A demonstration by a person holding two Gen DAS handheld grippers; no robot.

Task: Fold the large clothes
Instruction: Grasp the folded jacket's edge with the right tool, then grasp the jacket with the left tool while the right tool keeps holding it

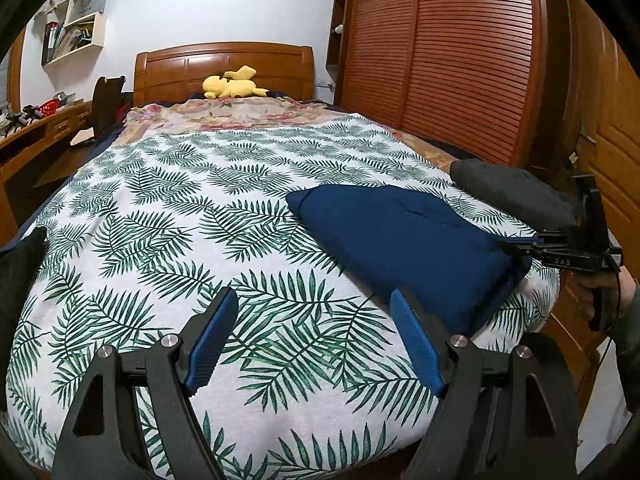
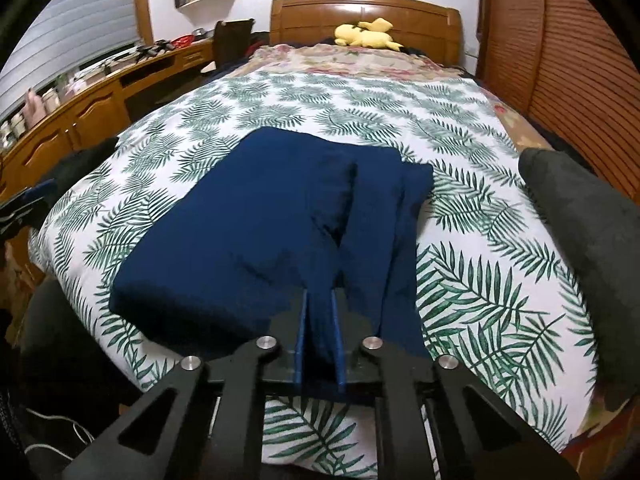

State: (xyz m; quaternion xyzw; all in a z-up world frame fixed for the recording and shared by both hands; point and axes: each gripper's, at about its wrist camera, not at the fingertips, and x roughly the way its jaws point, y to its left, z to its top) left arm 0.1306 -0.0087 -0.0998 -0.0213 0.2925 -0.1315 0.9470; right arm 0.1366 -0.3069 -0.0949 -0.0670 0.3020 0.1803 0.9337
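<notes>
Right gripper (image 2: 320, 334) clenched on near edge of folded navy garment (image 2: 256, 224), pinched fabric hiding pads; left gripper (image 1: 312, 336) spread wide, empty, above leaf-print bedspread (image 1: 168, 216); "DAS" faintly legible on right gripper; grey bundle (image 1: 508, 192) partly cut off

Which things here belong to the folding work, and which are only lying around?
For the job: blue garment, right gripper shut on its edge, open left gripper, leaf-print bedcover.

Just lying about: dark grey garment, yellow plush toy, wall shelves.
</notes>
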